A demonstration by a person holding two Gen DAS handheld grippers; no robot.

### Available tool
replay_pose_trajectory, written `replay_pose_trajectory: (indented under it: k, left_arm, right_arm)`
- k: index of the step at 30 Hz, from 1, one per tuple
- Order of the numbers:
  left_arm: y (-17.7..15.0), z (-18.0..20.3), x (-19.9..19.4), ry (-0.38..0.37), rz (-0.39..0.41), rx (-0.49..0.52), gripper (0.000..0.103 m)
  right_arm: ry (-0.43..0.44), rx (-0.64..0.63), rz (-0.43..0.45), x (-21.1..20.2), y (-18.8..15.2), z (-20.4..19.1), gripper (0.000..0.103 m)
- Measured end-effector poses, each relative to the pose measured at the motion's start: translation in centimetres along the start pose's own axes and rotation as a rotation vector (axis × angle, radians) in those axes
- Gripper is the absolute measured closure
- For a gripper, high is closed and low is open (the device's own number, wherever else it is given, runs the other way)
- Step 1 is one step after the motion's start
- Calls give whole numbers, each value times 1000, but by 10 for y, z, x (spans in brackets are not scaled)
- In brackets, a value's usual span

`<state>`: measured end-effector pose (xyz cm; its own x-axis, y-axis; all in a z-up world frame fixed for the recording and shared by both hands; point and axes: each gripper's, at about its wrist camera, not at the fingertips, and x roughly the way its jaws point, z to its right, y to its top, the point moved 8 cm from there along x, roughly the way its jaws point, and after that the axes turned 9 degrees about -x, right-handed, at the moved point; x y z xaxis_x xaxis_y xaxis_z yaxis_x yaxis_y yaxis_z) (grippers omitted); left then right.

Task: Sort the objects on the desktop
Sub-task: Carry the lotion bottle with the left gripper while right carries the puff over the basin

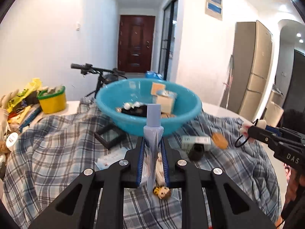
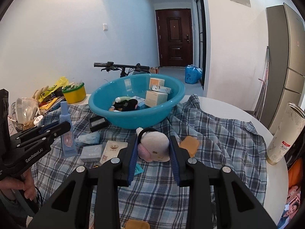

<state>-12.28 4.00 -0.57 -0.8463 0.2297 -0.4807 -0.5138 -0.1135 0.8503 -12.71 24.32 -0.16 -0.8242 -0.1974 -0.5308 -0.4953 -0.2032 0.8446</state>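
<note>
My left gripper (image 1: 153, 143) is shut on a pale blue bottle (image 1: 153, 126), whose cap points up toward the teal basin (image 1: 124, 124). In the right wrist view the same bottle (image 2: 66, 133) hangs at the left in the left gripper (image 2: 65, 126), above the plaid cloth. My right gripper (image 2: 154, 141) is shut on a white and pink plush toy (image 2: 155, 148), just in front of the basin (image 2: 133, 120). The basin holds several small boxes and a dark soft item. In the left wrist view the right gripper (image 1: 247, 131) shows at the right edge with the toy.
A plaid cloth (image 2: 219, 137) covers the round table. On it lie small boxes (image 2: 112, 150), a black frame (image 1: 109, 137), an orange pad (image 2: 188, 143) and a small figurine (image 1: 162, 190). A yellow tub (image 1: 52, 100) and clutter stand back left, a tall tumbler (image 2: 282, 133) at the right edge.
</note>
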Motion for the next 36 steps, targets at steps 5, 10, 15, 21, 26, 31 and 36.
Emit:
replay_pose_trajectory:
  k: [5, 10, 15, 21, 26, 31, 36]
  left_arm:
    - [28, 5, -28, 25, 128, 21, 85]
    - [50, 8, -52, 37, 202, -12, 85]
    - [74, 8, -76, 57, 280, -17, 85]
    - [108, 5, -96, 73, 376, -9, 85]
    - [127, 13, -112, 60, 432, 7, 85]
    - [139, 11, -121, 50, 460, 2, 85]
    - [154, 14, -126, 36, 490, -6, 85]
  right_arm:
    - [20, -16, 61, -7, 23, -14, 73]
    - [45, -30, 111, -17, 42, -25, 73]
    - [38, -39, 192, -39, 66, -24, 73]
    - [5, -64, 284, -62, 95, -23, 73]
    - [9, -58, 342, -75, 112, -22, 73]
    - [9, -59, 379, -84, 120, -22, 73]
    - [11, -67, 440, -93, 140, -21, 73]
